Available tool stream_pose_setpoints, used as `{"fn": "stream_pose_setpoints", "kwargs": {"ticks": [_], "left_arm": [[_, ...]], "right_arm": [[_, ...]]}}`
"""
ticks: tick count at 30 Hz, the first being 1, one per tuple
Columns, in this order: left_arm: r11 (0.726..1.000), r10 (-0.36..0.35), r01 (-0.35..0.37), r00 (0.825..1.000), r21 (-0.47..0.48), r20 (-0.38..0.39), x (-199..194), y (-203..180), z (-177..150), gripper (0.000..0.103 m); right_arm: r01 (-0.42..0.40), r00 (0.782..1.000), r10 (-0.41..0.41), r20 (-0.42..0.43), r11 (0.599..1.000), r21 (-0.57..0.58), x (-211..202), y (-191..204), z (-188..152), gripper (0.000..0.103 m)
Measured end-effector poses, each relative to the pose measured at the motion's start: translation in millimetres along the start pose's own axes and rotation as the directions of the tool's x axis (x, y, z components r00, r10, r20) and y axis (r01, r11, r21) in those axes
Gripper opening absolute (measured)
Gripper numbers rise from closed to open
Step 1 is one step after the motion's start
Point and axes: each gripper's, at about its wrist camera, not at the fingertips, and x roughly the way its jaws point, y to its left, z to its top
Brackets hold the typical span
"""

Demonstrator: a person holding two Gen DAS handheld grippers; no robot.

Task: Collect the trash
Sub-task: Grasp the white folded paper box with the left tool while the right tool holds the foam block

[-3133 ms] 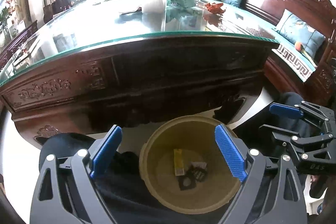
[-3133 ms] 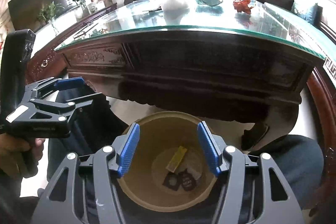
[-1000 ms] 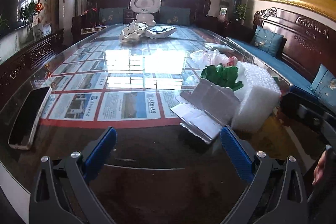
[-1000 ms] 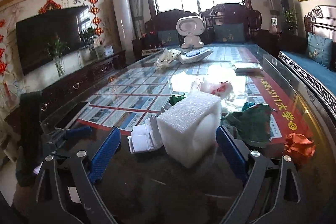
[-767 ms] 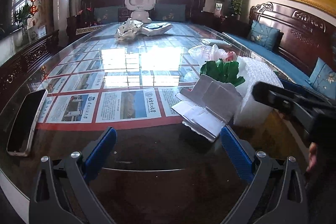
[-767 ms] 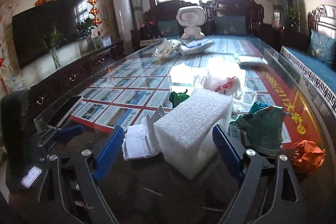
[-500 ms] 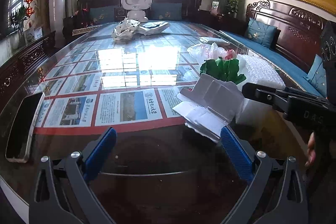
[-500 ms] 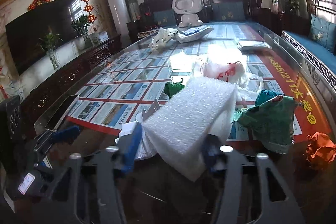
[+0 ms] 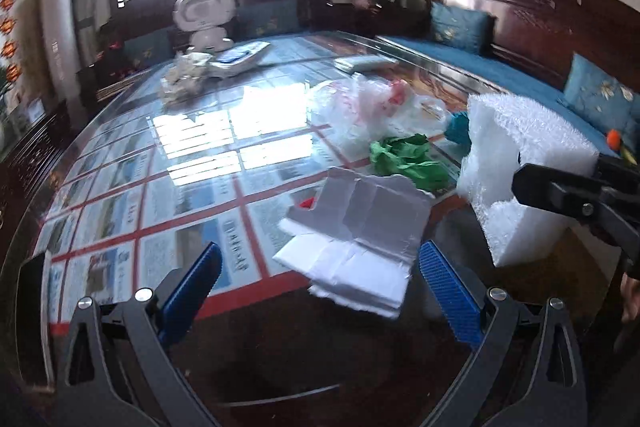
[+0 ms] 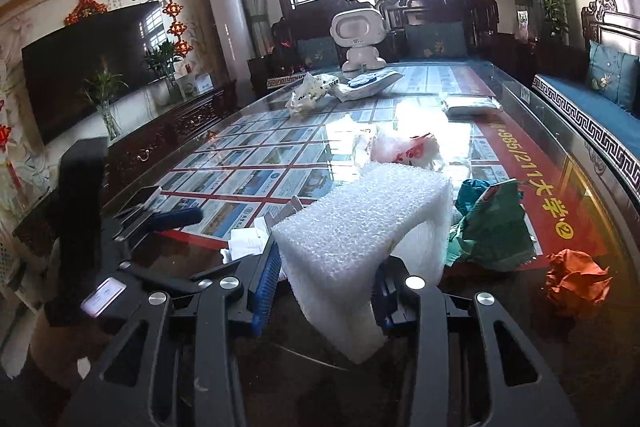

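The white block of bubbled packing foam [image 10: 360, 247] is now clamped at its near end between the blue pads of the right gripper [image 10: 324, 291], where half a second earlier the jaws were only closing around it and a second ago they stood wide apart short of it; its far end appears to rest on the glass-topped dark wooden table [image 10: 592, 211], though whether it is lifted cannot be told. The first piece of rubbish is thus judged secured and ready to be carried off. The left gripper [image 9: 320, 291] is held wide open and empty, near the folded white paper sheets [image 9: 360, 239] just left of the foam. Further right, a crumpled green wrapper [image 10: 492, 227] and a crumpled orange paper ball [image 10: 576, 279] are seen, and beyond the foam a thin white plastic bag with red print [image 10: 404, 147]. On the red banner under the glass "985/211大学" can be read; "家" is written on the far wall.
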Motion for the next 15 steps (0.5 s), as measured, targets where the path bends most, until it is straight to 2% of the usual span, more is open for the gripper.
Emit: {"fn": "stream_pose_setpoints", "kwargs": {"ticks": [4, 7, 9, 13, 15], "left_arm": [[0.996, 0.015, -0.009, 0.997, 0.088, -0.075, 16.9, -9.2, 4.5, 0.099], [0.993, -0.016, 0.031, 0.992, 0.117, -0.123, 24.9, -12.4, 5.6, 0.099], [0.989, -0.031, 0.049, 0.991, 0.140, -0.128, 27.3, -15.3, 8.2, 0.099], [0.981, -0.020, 0.054, 0.983, 0.188, -0.180, 41.3, -21.6, 13.1, 0.098], [0.987, -0.058, 0.086, 0.977, 0.133, -0.204, 44.1, -16.4, 16.7, 0.085]], "right_arm": [[-0.002, 1.000, 0.002, 0.006, 1.000, 0.002, -6.0, -1.9, 1.0, 0.039], [0.000, 1.000, 0.000, 0.010, 1.000, -0.004, -8.4, -0.7, 1.6, 0.039], [-0.009, 1.000, 0.009, 0.015, 1.000, -0.001, -9.7, -0.5, 2.7, 0.039], [-0.018, 1.000, 0.018, 0.020, 1.000, -0.001, -9.3, 0.2, 3.9, 0.039], [-0.017, 1.000, 0.017, 0.018, 1.000, -0.001, -9.3, -0.4, 3.8, 0.039]]}}
